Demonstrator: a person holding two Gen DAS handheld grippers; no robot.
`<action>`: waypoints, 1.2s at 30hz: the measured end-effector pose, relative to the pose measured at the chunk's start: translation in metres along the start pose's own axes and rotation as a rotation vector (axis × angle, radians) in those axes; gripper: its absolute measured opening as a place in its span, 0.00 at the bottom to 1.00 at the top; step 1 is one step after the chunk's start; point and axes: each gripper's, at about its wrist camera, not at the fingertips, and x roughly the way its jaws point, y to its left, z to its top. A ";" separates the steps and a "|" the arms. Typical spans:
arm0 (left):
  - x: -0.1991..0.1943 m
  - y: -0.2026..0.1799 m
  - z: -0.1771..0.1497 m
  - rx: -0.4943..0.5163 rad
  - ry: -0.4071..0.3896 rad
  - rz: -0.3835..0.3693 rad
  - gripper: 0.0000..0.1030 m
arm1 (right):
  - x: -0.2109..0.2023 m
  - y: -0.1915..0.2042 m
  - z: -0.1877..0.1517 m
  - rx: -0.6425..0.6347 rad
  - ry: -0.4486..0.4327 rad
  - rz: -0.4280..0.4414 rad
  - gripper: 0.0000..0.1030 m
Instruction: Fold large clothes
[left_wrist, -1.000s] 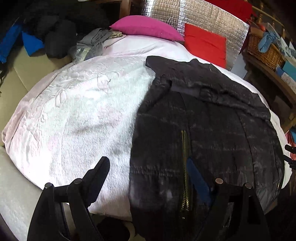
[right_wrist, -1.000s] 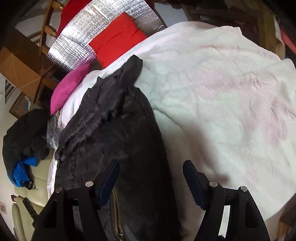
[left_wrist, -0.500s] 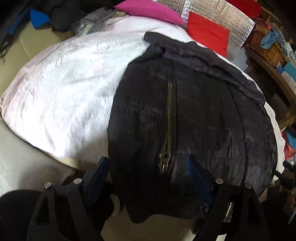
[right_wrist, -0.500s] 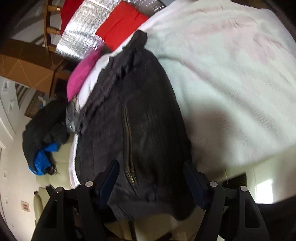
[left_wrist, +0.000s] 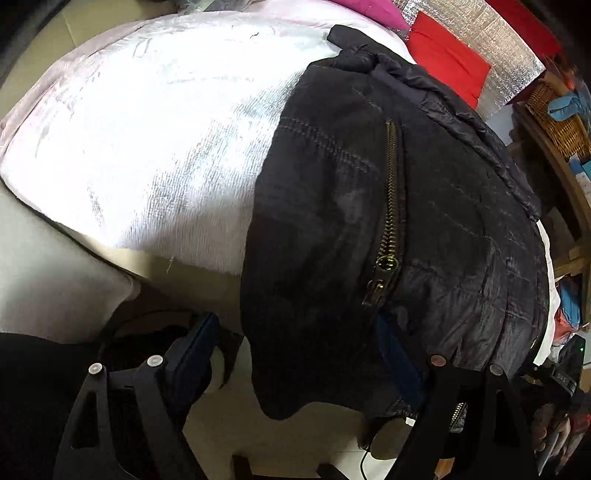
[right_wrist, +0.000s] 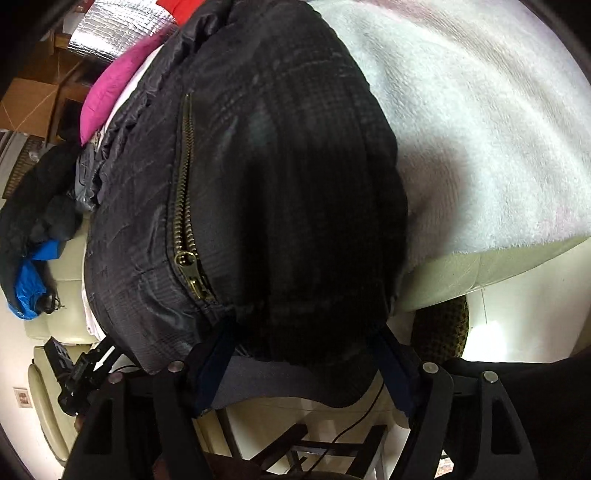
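A black quilted jacket (left_wrist: 406, 206) with a brass zipper (left_wrist: 389, 206) lies on a white blanket (left_wrist: 166, 122) over a bed, its hem hanging over the front edge. My left gripper (left_wrist: 295, 350) is open, low at the hem; the hem's left corner hangs between the fingers. In the right wrist view the jacket (right_wrist: 277, 166) fills the middle, zipper (right_wrist: 184, 192) on the left. My right gripper (right_wrist: 303, 365) is open, with the hem hanging between its fingers.
Pink (left_wrist: 369, 7) and red (left_wrist: 447, 59) pillows and a silver foil mat (left_wrist: 506, 48) lie at the bed's far end. A wicker basket (left_wrist: 557, 114) sits on a wooden shelf at right. Dark and blue clothes (right_wrist: 33, 236) are piled beside the bed.
Both grippers have dropped and pulled back toward the bed's front edge. They now sit at the jacket's hanging hem instead of above the jacket. Both stay open.
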 end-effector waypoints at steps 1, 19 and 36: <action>-0.002 0.003 -0.002 0.001 -0.011 0.004 0.83 | -0.001 0.001 -0.002 -0.003 -0.003 0.009 0.65; 0.043 0.016 -0.028 -0.067 0.248 -0.088 0.87 | 0.002 -0.007 -0.004 -0.007 -0.011 -0.096 0.78; -0.001 0.019 -0.049 -0.015 0.196 -0.165 0.11 | -0.028 0.039 -0.018 -0.224 0.052 0.008 0.28</action>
